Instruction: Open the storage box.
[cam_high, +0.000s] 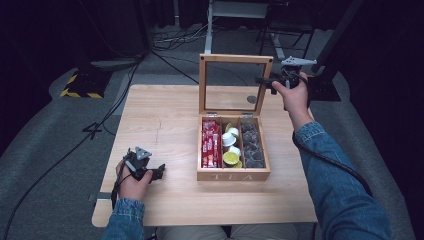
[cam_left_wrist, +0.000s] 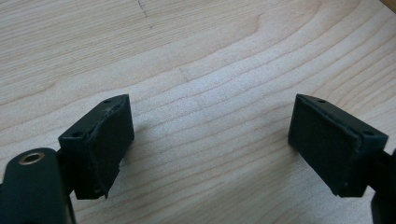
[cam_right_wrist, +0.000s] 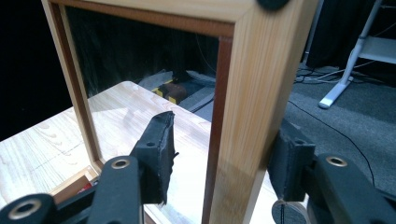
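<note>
Dark room, pale wood table (cam_high: 165, 120) with a tea box (cam_high: 233, 175) at centre, lid (cam_high: 236, 59) standing upright. Right gripper (cam_high: 264, 82) straddles the lid's right frame rail (cam_right_wrist: 247, 107), one jaw each side; gap on the near side, so can't tell if clamped. Rail runs vertically between the jaws. Left gripper (cam_left_wrist: 210, 140) rests near the table's left front, jaws wide apart, empty, well away from the box.

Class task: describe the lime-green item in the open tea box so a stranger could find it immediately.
Start at the open wooden tea box marked TEA on the light wooden table. Its middle compartment holds small white cups. At that compartment's near end lies the round lime-green capsule, the box's one bright green thing.
</note>
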